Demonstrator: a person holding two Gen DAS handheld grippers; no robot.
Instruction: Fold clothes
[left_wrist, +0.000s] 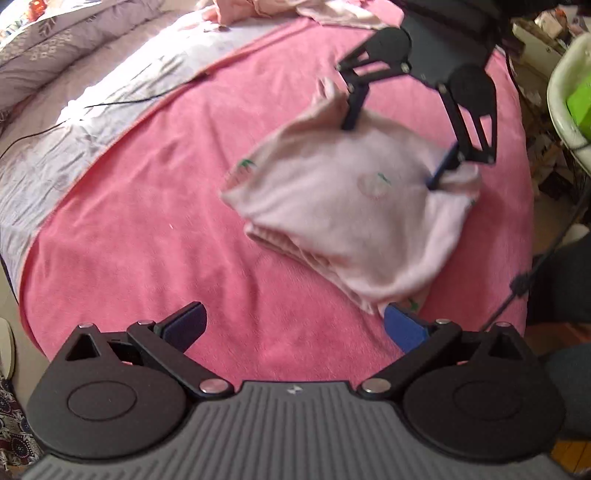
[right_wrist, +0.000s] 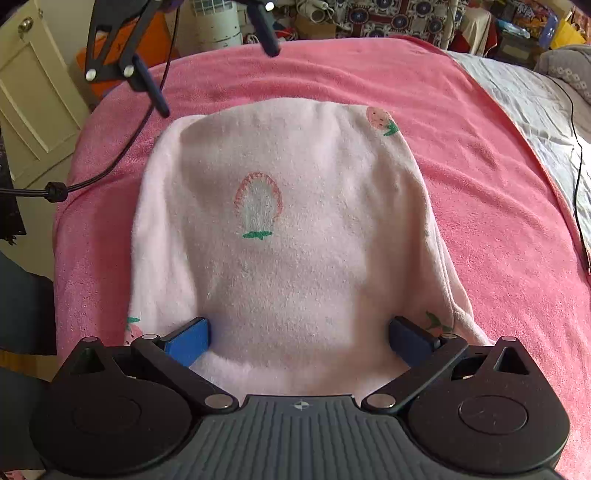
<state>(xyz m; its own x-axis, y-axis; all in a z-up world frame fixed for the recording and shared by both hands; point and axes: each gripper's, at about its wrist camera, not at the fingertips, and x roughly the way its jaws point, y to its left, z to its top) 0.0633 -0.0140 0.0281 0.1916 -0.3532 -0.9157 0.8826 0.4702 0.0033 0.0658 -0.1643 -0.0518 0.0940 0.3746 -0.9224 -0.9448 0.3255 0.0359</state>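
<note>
I see a bright pink terry blanket (left_wrist: 184, 221) filling most of both views, its nap soft and looped. In the left wrist view a pale lilac floral quilt (left_wrist: 74, 122) runs along the upper left beside it, crossed by a thin black cable (left_wrist: 122, 102), and more pale pink clothing (left_wrist: 258, 9) lies heaped at the top edge. In the right wrist view a cream panelled cupboard door (right_wrist: 33, 107) stands at the left edge, and cluttered shelves and boxes line the top of the frame.

At the right edge of the left wrist view I can see a pale green tub (left_wrist: 569, 92) with something lime green (left_wrist: 580, 105) inside; I cannot tell what it is.

The pale pink fleece garment printed with strawberries (right_wrist: 291, 229) lies folded in a rounded, layered stack in the middle of the blanket. Its surface is fuzzy, and the stacked edges show at its lower left in the left wrist view.

My right gripper (right_wrist: 299, 341) is spread wide, its blue pads (right_wrist: 190, 345) straddling the near edge of the garment, with cloth between and beneath them. My left gripper (left_wrist: 295, 326) also stands wide, hovering over bare blanket, its right pad just beside the garment's near corner.
</note>
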